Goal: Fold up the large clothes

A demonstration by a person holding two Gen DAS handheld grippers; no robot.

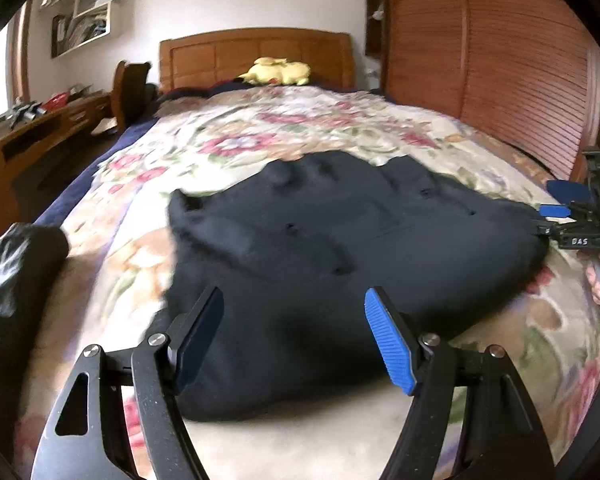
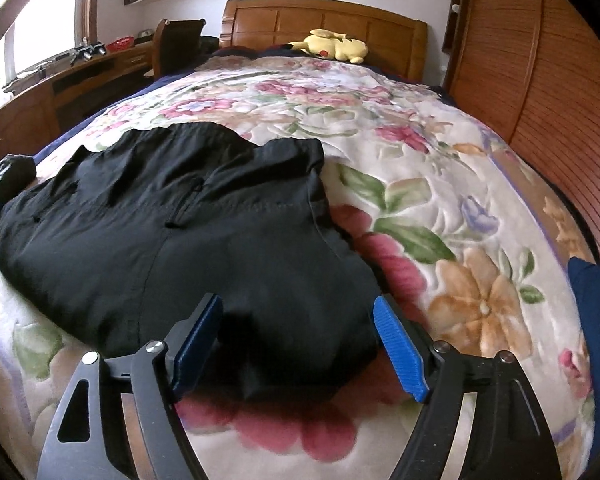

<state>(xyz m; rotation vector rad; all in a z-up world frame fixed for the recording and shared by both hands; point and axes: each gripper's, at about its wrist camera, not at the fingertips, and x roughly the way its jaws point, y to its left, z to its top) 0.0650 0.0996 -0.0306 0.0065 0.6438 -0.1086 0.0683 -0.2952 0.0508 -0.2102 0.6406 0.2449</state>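
Note:
A large black garment (image 1: 320, 256) lies spread on the floral bedspread (image 1: 260, 132), folded into a broad slab. My left gripper (image 1: 296, 336) is open, its blue pads apart just above the garment's near edge. My right gripper (image 2: 300, 340) is open over the garment's near right corner (image 2: 284, 344), holding nothing. The garment also fills the left half of the right wrist view (image 2: 172, 236). The right gripper shows at the far right of the left wrist view (image 1: 572, 216), beside the garment's right edge.
A yellow plush toy (image 2: 332, 46) lies by the wooden headboard (image 2: 324, 16). Another dark garment (image 1: 16, 276) sits at the bed's left edge. A wooden desk (image 2: 72, 76) stands left; slatted wardrobe doors (image 1: 500, 68) stand right. A blue cloth (image 2: 596, 320) lies at right.

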